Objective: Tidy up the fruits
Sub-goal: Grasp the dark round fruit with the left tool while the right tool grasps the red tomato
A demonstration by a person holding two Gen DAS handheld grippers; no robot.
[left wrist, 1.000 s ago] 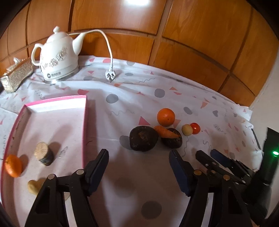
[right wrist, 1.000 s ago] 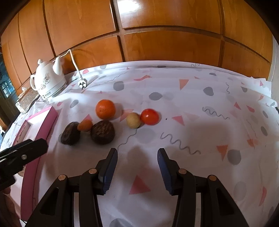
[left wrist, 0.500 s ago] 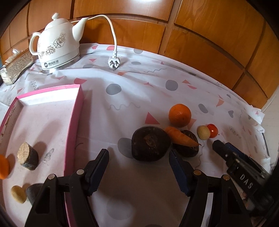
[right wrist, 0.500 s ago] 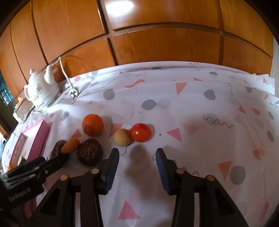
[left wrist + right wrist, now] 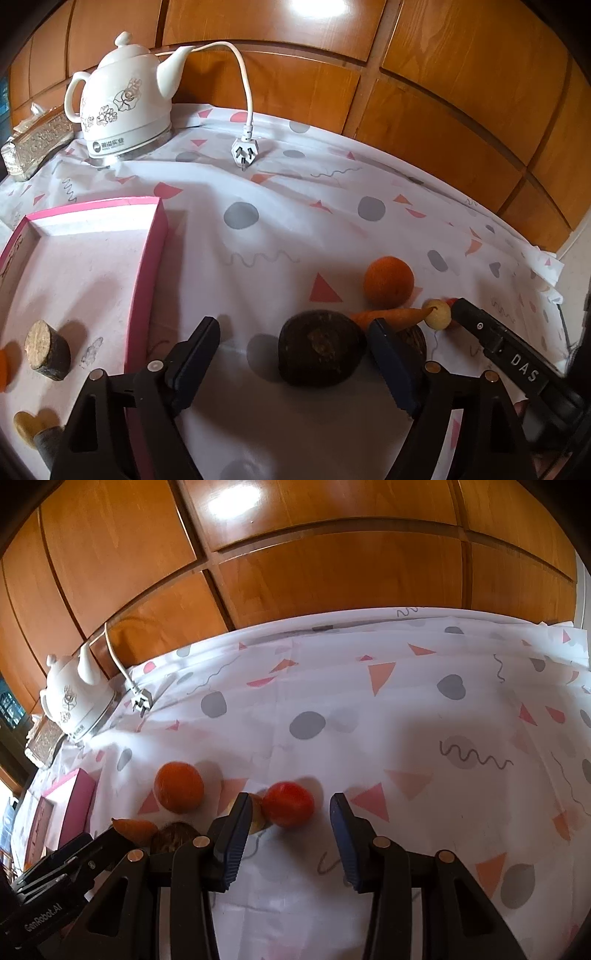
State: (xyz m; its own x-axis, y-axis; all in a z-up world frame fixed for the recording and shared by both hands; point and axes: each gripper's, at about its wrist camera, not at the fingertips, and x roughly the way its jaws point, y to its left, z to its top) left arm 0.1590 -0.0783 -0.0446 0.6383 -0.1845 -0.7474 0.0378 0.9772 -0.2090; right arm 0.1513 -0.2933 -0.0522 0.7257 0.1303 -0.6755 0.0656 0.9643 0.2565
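Observation:
In the left wrist view my left gripper (image 5: 291, 354) is open, its jaws on either side of a dark round fruit (image 5: 321, 354) on the cloth. A carrot (image 5: 391, 316), a second dark fruit (image 5: 413, 339), an orange (image 5: 388, 282) and a small yellow fruit (image 5: 437, 314) lie just beyond. In the right wrist view my right gripper (image 5: 290, 834) is open with a red tomato (image 5: 288, 804) just ahead between its fingers. The orange (image 5: 179, 785) lies to its left. The pink tray (image 5: 147, 266) holds a wood-like stump (image 5: 46, 349) and other pieces.
A white electric kettle (image 5: 122, 107) with its loose cord and plug (image 5: 243, 153) stands at the back left, beside a silver tissue box (image 5: 35, 146). Wooden panelling closes the back. The patterned cloth (image 5: 406, 720) stretches to the right.
Both grippers moved forward and lower toward the fruits. The left one now straddles the dark fruit; the right one has closed in on the tomato. Both stayed open.

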